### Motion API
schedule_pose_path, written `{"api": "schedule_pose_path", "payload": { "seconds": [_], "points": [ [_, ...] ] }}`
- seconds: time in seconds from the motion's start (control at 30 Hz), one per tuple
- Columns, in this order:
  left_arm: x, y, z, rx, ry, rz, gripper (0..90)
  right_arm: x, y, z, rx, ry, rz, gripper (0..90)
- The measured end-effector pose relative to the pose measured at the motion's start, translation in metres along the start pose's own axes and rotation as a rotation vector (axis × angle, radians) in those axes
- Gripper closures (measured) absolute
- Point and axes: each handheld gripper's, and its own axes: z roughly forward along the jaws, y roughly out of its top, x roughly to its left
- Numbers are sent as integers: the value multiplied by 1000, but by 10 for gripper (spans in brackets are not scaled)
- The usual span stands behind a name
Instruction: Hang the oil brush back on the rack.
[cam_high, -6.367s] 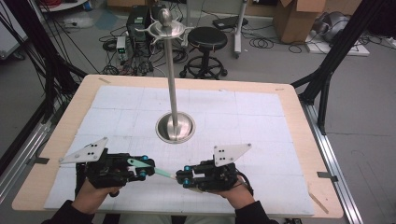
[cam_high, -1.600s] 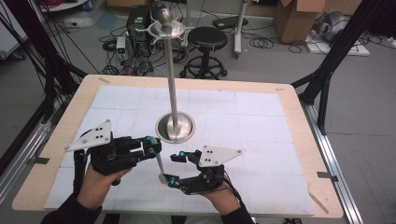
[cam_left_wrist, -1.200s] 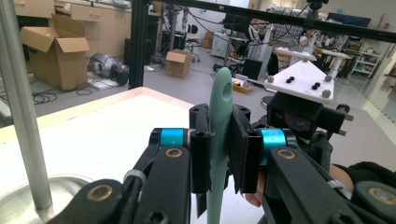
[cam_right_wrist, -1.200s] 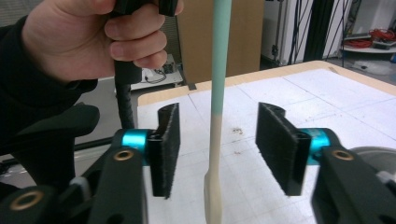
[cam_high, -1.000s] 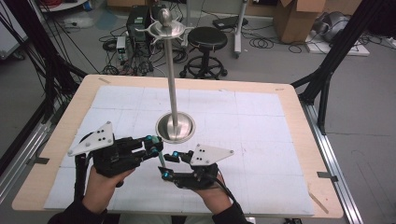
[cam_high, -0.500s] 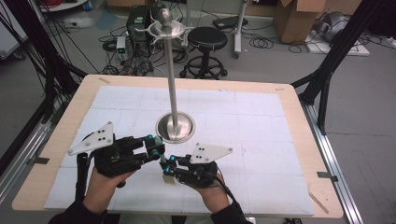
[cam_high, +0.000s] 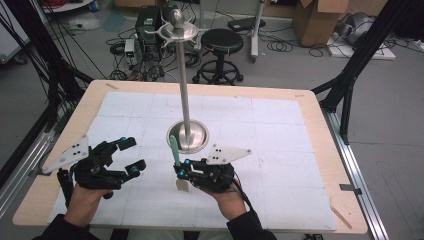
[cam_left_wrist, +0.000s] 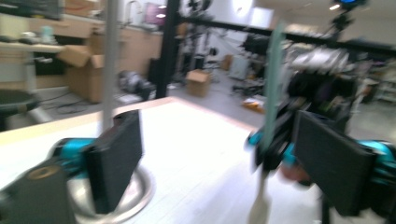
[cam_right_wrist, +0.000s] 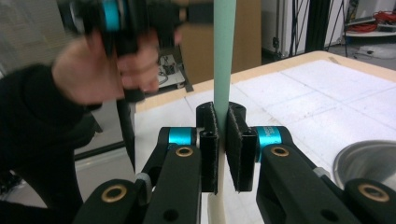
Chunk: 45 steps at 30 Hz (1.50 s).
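1. The left claw (cam_high: 131, 154) is spread, gripping nothing, low over the mat (cam_high: 280, 150).
2. To its right, well apart, the right claw (cam_high: 179, 170) pinches a spatula (cam_high: 174, 150) upright, green handle up, pale blade (cam_high: 182, 185) below the jaws.
3. Just beyond the right claw stands a steel stand (cam_high: 187, 135), its pole (cam_high: 183, 80) rising past the spatula.

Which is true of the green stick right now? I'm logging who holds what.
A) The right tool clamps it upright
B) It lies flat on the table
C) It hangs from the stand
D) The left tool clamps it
A: the right tool has its jaws shut on the green stick, which stands upright; the left tool is open.
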Motion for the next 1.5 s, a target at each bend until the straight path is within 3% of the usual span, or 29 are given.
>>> {"api": "schedule_pose_path", "payload": {
  "seconds": [0.07, 0.23, 0.33, 0.6, 0.93, 1.23, 1.5],
  "points": [
    [4, -9, -5, 23, 18, 18, 159, -5, 11, -2, -19, -1, 4, 839],
    [13, -25, -11, 58, 45, 12, 164, -10, 28, -1, -35, -12, -8, 839],
    [14, -29, -13, 55, 56, 21, 179, -13, 39, 1, -41, -13, -15, 839],
    [17, -31, -18, 43, 61, 18, 179, -23, 65, 10, -43, -9, -35, 838],
    [19, -35, -22, 37, 65, -13, 180, -40, 102, 17, -64, -11, -35, 838],
    [20, -36, -22, 38, 62, -22, 183, -45, 129, 26, -39, -17, -57, 838],
    [21, -36, -23, 32, 61, -33, 185, -55, 145, 29, -54, -28, -35, 838]
  ]
}}
